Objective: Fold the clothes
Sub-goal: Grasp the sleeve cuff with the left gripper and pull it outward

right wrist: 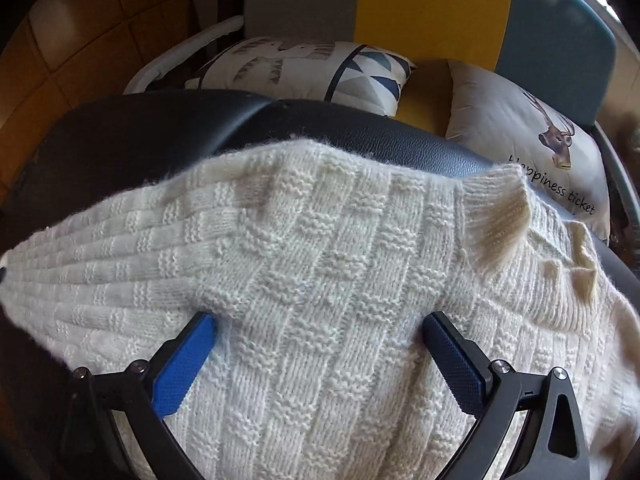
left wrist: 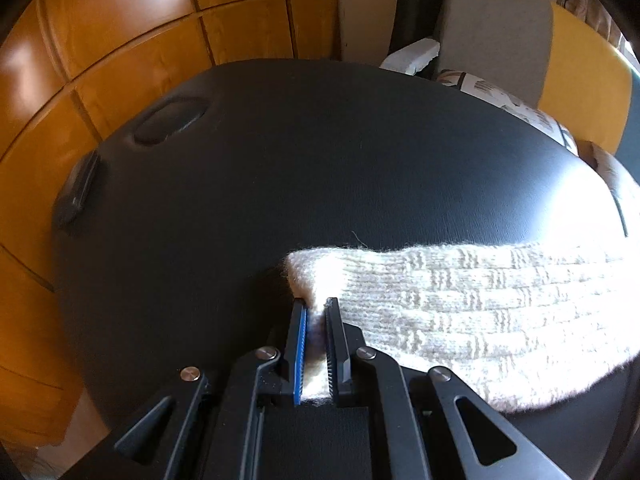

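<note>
A cream knitted sweater lies on a black padded surface. In the left wrist view a sleeve of the sweater stretches to the right, and my left gripper is shut on its end, with knit pinched between the pads. In the right wrist view my right gripper is open wide, its blue pads resting on the sweater body on either side of a raised ridge of knit. The ribbed collar lies at the right.
Two printed cushions lie behind the black surface against a grey, yellow and blue backrest. Orange wooden panels stand to the left. A recessed handle sits at the surface's far left.
</note>
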A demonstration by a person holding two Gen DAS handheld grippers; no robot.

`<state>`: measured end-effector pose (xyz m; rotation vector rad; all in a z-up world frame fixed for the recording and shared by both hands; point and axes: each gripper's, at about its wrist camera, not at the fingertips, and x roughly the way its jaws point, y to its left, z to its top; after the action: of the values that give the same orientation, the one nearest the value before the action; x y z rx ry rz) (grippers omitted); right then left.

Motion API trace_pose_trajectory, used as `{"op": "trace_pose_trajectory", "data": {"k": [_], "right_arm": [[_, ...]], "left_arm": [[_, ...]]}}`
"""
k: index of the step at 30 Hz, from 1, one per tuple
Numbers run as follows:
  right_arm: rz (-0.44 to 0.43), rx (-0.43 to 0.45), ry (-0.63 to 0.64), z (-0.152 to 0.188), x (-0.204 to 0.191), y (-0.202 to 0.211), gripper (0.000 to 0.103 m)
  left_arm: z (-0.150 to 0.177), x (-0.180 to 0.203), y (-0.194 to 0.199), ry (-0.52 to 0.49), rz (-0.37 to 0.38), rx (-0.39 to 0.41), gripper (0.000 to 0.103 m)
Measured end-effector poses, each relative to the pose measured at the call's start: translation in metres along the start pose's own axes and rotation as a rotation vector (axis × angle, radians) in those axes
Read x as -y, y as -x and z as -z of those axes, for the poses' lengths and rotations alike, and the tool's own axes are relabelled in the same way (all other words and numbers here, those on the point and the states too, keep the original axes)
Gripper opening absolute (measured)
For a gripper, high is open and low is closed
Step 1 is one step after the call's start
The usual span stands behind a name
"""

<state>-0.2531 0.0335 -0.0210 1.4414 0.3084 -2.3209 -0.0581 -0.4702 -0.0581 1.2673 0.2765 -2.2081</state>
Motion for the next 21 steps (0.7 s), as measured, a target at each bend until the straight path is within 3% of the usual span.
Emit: {"op": "trace_pose_trajectory", "data": {"k": [9,12,15,17,21], "right_arm": [[-0.022,-0.004,-0.042,-0.006,0.01,0.009,0.103],[-0.127,0.032,-0.102,0.008,0.022,0.036,0.103],[-0.254,0.072,-0.136,0.039,0.03,0.071,0.103],[-0.309,0.086,-0.137,0.064,0.034,0.094,0.103],[-0.318,0.073,-0.112,0.128,0.04,0.129,0.103]], "left_arm": [[-0.031,0.006,-0.001,0.023,-0.002,-0.009,0.013],[-0.046,0.01,-0.003,0.05,0.003,-0.008,0.014],[-0.046,-0.006,0.022,0.118,0.021,0.028,0.014],[-0.038,-0.01,0.044,0.141,0.107,0.038,0.014],[0.017,0.014,0.106,0.064,0.441,0.016,0.018]]}}
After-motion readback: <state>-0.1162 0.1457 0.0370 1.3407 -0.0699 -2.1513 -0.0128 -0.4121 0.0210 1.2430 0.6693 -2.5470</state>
